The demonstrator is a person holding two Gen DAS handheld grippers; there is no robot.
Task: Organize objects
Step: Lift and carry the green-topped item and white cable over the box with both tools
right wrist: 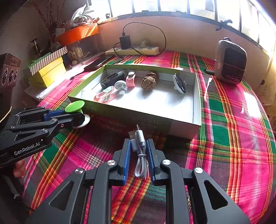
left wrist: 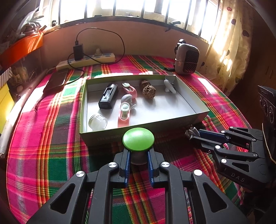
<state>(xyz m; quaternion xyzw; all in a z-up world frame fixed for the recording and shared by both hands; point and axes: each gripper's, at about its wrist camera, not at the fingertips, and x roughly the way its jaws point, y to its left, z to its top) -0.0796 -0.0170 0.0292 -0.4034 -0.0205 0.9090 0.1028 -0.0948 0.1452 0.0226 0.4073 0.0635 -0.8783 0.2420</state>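
Clamped between the fingers of the left claw [left wrist: 138, 159], a green-capped knob [left wrist: 138, 138] hung just before the near wall of the open cardboard box [left wrist: 144, 128] on the plaid-covered surface [left wrist: 51, 137]. Right claw [right wrist: 138, 156] was closed on a folded grey USB cable [right wrist: 140, 155], near the same wall. Box contents: black device [left wrist: 108, 96], pink clips, two walnuts [left wrist: 148, 92].

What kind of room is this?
Probably a room in someone's home: a plaid cloth covers the surface, a power strip lies by the wall, and curtains hang at barred windows.
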